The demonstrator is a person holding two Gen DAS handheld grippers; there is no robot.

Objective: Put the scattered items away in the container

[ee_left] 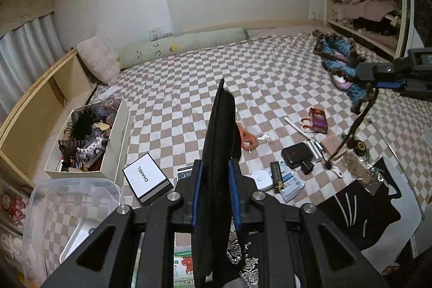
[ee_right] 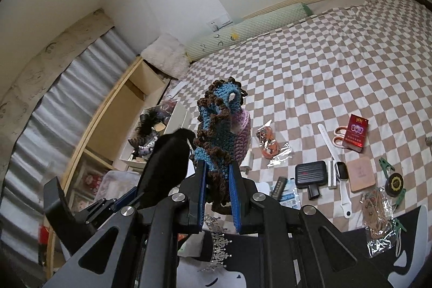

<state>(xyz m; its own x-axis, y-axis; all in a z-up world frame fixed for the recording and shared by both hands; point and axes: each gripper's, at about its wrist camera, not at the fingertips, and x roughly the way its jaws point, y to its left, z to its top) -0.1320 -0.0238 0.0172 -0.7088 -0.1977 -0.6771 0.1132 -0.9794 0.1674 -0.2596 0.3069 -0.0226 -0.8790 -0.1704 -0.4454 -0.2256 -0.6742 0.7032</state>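
My left gripper (ee_left: pixel 215 169) is shut on a flat black pouch (ee_left: pixel 220 142) held upright above the bed; the pouch also shows in the right wrist view (ee_right: pixel 167 163). My right gripper (ee_right: pixel 218 169) is shut on a blue, brown and purple crocheted piece (ee_right: pixel 221 123), lifted over the bed; it shows at the right of the left wrist view (ee_left: pixel 340 61). The white container box (ee_left: pixel 118 136), full of hair accessories, sits at the bed's left edge and shows in the right wrist view (ee_right: pixel 178 118). Scattered items lie on the checkered bedspread (ee_left: pixel 270 77).
On the bed lie a white CHANEL box (ee_left: pixel 145 177), an orange cable (ee_left: pixel 247 138), a black case (ee_left: pixel 295 154), a red packet (ee_right: pixel 357 132), scissors (ee_right: pixel 340 138), a watch (ee_right: pixel 340 172) and a tiara (ee_right: pixel 218 242). A clear plastic tub (ee_left: pixel 67 207) is near left. Wooden shelves line the left.
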